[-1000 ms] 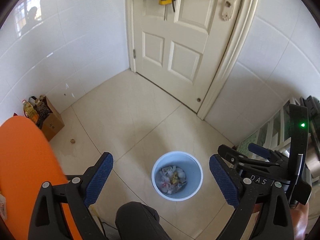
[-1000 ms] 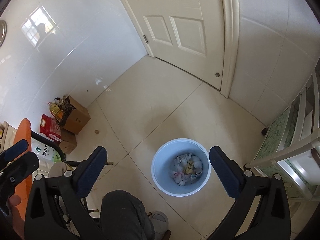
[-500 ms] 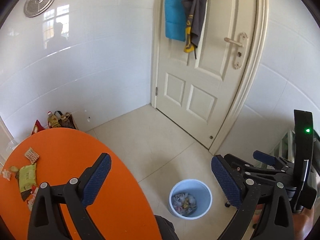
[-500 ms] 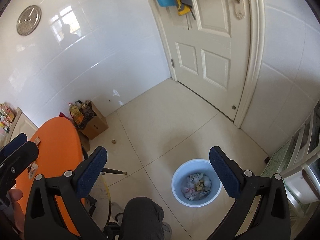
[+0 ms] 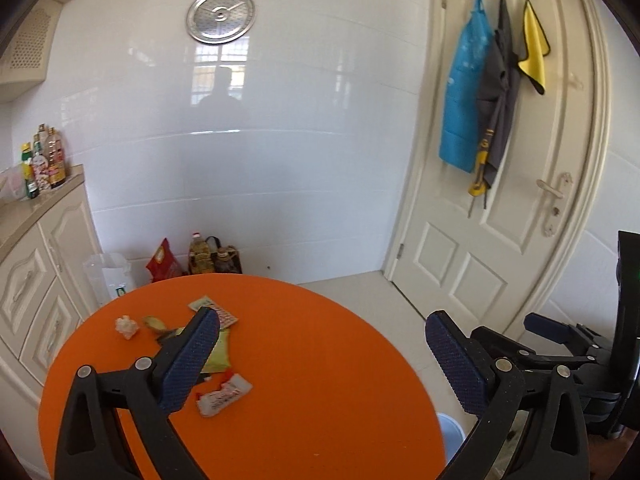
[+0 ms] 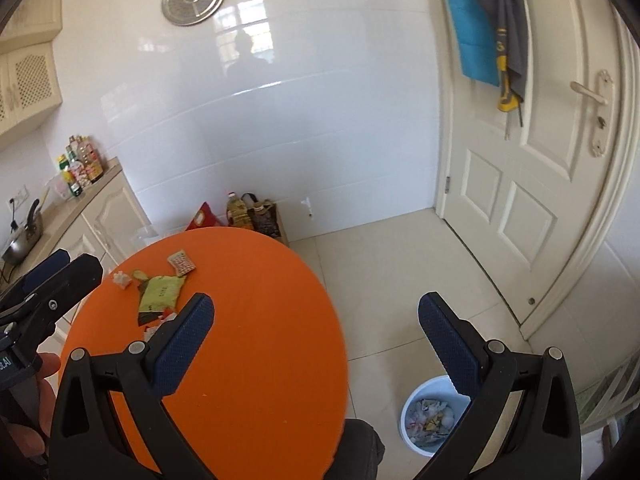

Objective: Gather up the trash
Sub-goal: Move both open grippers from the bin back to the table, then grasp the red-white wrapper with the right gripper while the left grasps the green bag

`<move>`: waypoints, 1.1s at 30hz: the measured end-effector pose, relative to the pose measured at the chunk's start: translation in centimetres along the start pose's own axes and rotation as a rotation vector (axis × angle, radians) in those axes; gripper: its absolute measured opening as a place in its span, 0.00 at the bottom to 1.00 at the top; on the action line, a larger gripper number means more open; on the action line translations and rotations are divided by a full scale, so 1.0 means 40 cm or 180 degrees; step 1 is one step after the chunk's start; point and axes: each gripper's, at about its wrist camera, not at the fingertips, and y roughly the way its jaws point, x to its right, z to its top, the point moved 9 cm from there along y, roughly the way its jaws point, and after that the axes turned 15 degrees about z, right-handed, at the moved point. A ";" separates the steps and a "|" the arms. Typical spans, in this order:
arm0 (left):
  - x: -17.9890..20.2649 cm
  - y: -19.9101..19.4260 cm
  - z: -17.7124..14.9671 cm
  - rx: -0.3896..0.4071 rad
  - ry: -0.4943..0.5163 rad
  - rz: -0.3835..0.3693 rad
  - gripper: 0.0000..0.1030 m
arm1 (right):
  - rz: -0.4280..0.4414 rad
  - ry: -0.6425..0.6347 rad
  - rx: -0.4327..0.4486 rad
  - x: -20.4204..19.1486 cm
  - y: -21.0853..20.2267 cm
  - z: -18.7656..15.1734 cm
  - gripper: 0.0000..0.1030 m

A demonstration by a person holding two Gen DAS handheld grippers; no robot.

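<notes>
A round orange table (image 5: pixel 304 368) holds several pieces of trash: a white-and-red wrapper (image 5: pixel 224 394), a green packet (image 5: pixel 218 354) partly behind my left finger, a crumpled white paper (image 5: pixel 126 326) and a patterned packet (image 5: pixel 216 310). My left gripper (image 5: pixel 320 352) is open and empty above the table. My right gripper (image 6: pixel 316 336) is open and empty over the table's right edge (image 6: pixel 280 320); the green packet (image 6: pixel 160 292) lies to its left. A white bin (image 6: pixel 430 416) with trash inside stands on the floor at lower right.
A white door (image 5: pixel 500 216) with hanging cloths (image 5: pixel 464 96) is on the right. Cream cabinets (image 5: pixel 36 264) with bottles (image 5: pixel 44 164) line the left wall. Bags and an oil bottle (image 5: pixel 200 258) sit on the floor behind the table. My left gripper also shows in the right wrist view (image 6: pixel 48 288).
Both grippers have swung up and left from above the bin on the floor to over the orange table. The trash on the table has come into view. Both stayed open.
</notes>
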 end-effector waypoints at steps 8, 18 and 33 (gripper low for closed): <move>-0.181 -0.098 -0.089 -0.0016 -0.0317 0.0596 0.99 | 0.0373 -0.0347 -0.0330 -0.214 0.154 -0.040 1.00; -0.234 -0.043 -0.144 -0.0266 -0.0391 0.0909 0.99 | 0.0480 -0.0257 -0.0832 -0.350 0.345 -0.171 1.00; -0.373 0.164 -0.177 -0.0687 -0.0483 0.0820 0.99 | 0.0263 0.0146 -0.1183 -0.424 0.558 -0.275 0.66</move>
